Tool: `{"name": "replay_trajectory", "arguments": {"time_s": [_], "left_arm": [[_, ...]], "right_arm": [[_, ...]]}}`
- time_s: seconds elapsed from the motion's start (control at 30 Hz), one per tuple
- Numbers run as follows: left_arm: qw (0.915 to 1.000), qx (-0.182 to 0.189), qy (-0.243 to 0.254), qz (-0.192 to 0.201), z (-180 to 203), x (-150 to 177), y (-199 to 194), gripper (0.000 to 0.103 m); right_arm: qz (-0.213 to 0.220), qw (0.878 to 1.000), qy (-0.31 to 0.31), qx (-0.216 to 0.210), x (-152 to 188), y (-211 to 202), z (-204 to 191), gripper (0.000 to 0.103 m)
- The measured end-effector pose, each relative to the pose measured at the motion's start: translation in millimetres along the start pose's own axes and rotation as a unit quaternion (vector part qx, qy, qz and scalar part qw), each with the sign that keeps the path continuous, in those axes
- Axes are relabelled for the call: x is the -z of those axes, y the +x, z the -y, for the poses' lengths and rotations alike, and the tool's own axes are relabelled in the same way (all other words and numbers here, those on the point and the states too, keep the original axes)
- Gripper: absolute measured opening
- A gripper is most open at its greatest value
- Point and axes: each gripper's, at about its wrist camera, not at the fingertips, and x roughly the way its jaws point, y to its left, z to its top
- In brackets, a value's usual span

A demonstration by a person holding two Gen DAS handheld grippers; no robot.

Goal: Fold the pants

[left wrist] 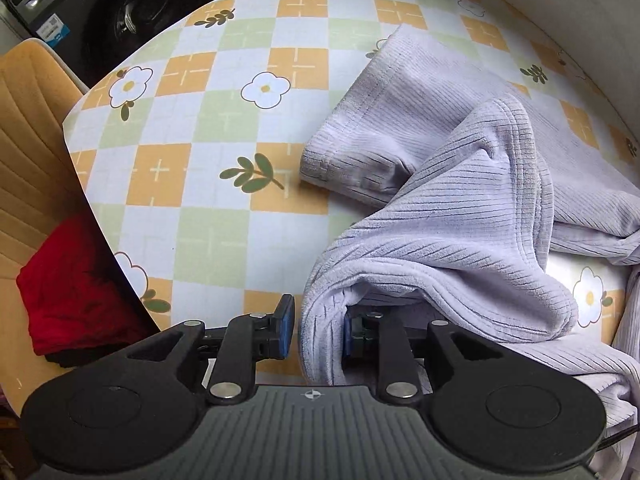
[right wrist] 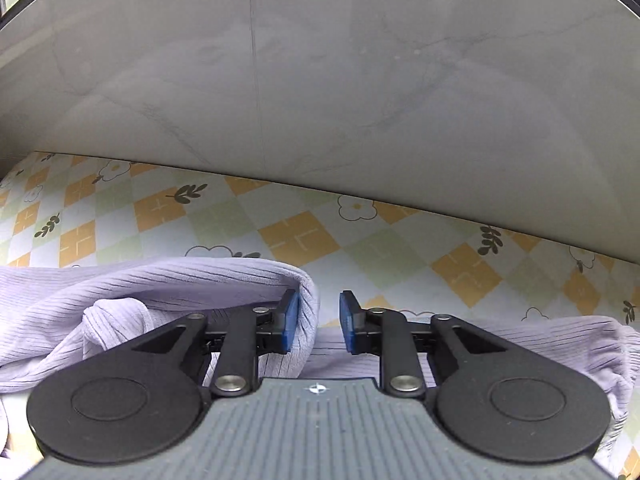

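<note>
Two grippers work over one pair of pale lilac ribbed pants (left wrist: 460, 216) that lies rumpled on a desk (left wrist: 208, 200) covered in a checked cloth of orange, green and white squares with flowers and leaf sprigs. Seen from the left wrist, one leg end with its stitched hem lies flat toward the far side of the desk, while a second, thicker fold humps up over it and drapes down toward the camera. The left gripper (left wrist: 318, 330) points steeply down at the near edge of that fold; a flap of fabric hangs between its blue pads and covers the right-hand pad (left wrist: 347, 334), and a narrow gap shows between the cloth and the left-hand pad, so the jaws stand a little apart and are not clamped on the fabric. From the right wrist, the right gripper (right wrist: 319, 322) has its jaws apart too, with a rolled edge of the pants resting against the left pad and a clear gap to the right one; more fabric spreads below and to both sides. Beyond the left desk edge stand a tan chair (left wrist: 28, 128) with a red cloth (left wrist: 76, 288) on its seat and a dark front-loading washing machine (left wrist: 100, 12). A grey wall (right wrist: 320, 80) rises behind the desk.
</note>
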Motion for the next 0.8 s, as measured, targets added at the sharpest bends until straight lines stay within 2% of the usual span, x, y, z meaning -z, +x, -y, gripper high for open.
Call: {"name": "replay_trajectory", "arguments": {"time_s": [0.13, 0.27, 0.33, 0.43, 0.53, 0.6, 0.67, 0.73, 0.8], "left_arm": [[0.9999, 0.002, 0.006, 0.016, 1, -8, -16, 0.041], [0.9979, 0.039, 0.004, 0.053, 4, -18, -57, 0.043], [0.9945, 0.056, 0.01, 0.088, 10, -26, -80, 0.05], [0.987, 0.08, 0.029, 0.136, 30, -48, -105, 0.053], [0.982, 0.104, 0.041, 0.152, 52, -80, -112, 0.053], [0.9794, 0.125, 0.038, 0.154, 66, -103, -113, 0.053], [0.9793, 0.143, 0.032, 0.14, 78, -123, -106, 0.056], [0.9812, 0.161, 0.01, 0.105, 83, -143, -92, 0.057], [0.9819, 0.18, -0.026, 0.054, 82, -164, -63, 0.057]], "right_arm": [[0.012, 0.999, 0.028, -0.032, 13, -27, 16, 0.03], [0.019, 0.996, 0.076, -0.045, 22, -54, 41, 0.03], [0.031, 0.993, 0.108, -0.044, 23, -70, 59, 0.03], [0.052, 0.988, 0.145, -0.033, 19, -91, 84, 0.03], [0.073, 0.982, 0.172, -0.014, 12, -111, 106, 0.03], [0.084, 0.977, 0.198, 0.004, 10, -124, 120, 0.031], [0.084, 0.968, 0.236, 0.019, 11, -128, 129, 0.036], [0.076, 0.96, 0.267, 0.028, 14, -126, 128, 0.037], [0.077, 0.955, 0.286, 0.027, 15, -122, 120, 0.038]]}}
